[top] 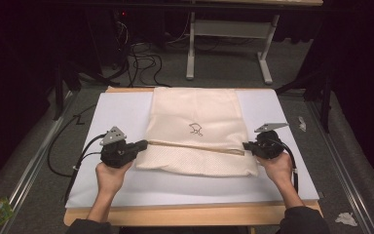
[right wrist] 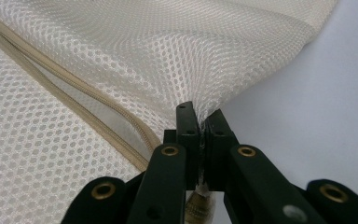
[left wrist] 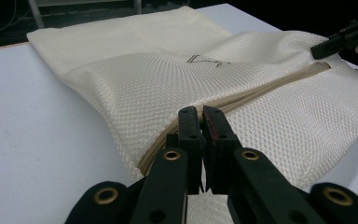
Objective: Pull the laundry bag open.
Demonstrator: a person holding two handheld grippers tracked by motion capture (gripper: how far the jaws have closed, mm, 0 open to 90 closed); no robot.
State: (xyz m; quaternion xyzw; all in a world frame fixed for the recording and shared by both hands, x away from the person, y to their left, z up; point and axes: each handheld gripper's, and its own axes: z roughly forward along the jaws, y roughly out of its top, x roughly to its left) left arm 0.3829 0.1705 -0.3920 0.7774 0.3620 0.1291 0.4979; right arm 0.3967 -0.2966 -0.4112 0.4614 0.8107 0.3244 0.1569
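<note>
Zipper (top: 195,146) is the key thing imo: tan, long axis running straight btwn the two hands across the cream mesh laundry bag (top: 195,122), which lies flat mid-way on the white board (top: 121,112). Left gripper (top: 145,143) is clamped tight on the bag at one zip end, right gripper (top: 246,146) clamped on the other end. Equally near, so prob a pull apart along that line.

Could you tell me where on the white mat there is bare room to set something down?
The white mat lies bare left of the mesh bag, right of it, and between it and the near wooden edge. It is crowded at the zipper ends, where the left gripper and right gripper pinch.
</note>
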